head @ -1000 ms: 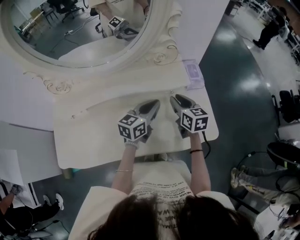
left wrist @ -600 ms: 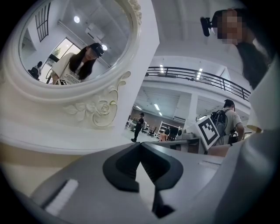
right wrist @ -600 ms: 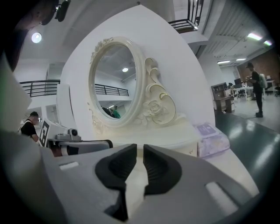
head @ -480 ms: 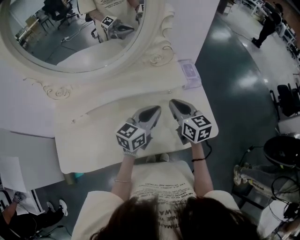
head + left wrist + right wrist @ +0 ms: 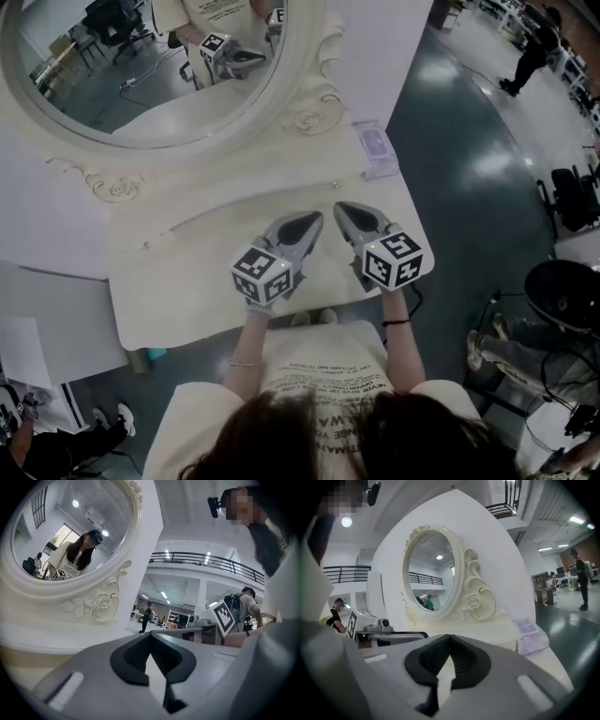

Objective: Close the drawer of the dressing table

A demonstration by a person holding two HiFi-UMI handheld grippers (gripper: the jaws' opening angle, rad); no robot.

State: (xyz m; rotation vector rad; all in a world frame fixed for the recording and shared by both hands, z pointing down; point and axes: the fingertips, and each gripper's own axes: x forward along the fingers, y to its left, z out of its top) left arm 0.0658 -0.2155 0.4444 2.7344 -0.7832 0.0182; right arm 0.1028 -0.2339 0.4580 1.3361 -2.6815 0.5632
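Note:
The cream dressing table fills the head view, with its oval mirror at the back. Its drawer shows in no view; the tabletop's front edge and the person's body hide whatever lies below. My left gripper hovers over the middle of the tabletop, shut and empty, its tips meeting. Right beside it my right gripper points the same way. Its jaws have just been closing with nothing between them, and its tips now touch.
A pale purple packet lies at the table's back right corner, also seen as the packet ahead of my right gripper. White sheets lie at the left. Dark floor, chairs and a person are off to the right.
Both grippers have drawn a little back from the mirror toward the person and risen slightly, mostly in the first half second. Nothing was taken hold of.

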